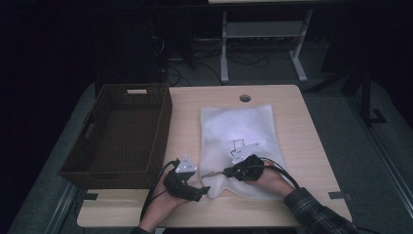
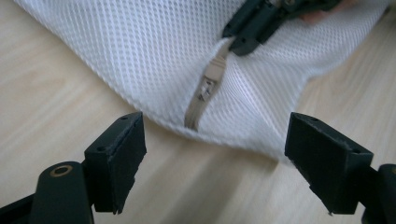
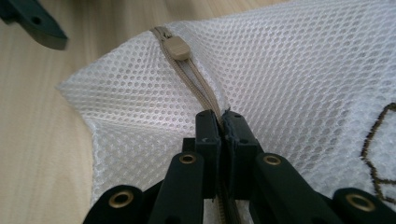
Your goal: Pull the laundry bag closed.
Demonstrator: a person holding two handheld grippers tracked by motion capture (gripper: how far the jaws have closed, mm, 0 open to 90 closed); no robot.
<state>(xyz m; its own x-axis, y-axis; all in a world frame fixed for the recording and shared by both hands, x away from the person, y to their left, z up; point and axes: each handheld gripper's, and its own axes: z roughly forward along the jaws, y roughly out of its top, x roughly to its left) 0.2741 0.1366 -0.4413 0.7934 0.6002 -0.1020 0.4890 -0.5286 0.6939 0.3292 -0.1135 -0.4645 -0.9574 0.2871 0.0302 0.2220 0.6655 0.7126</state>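
Pinching the zipper on a mesh bag

Getting looked at here is a white mesh laundry bag that is being laid flat on the light wooden table, right of a dark woven basket sitting at the table's left side. The beige zipper is being pinched by the right gripper, jaws pressed together on the zipper tape a bit behind the slider. The left gripper is being held just off the bag's near corner with its jaws spread wide, nothing between them, the zipper's end being lined up in the gap ahead. Both hands are being rested at the table's near edge.
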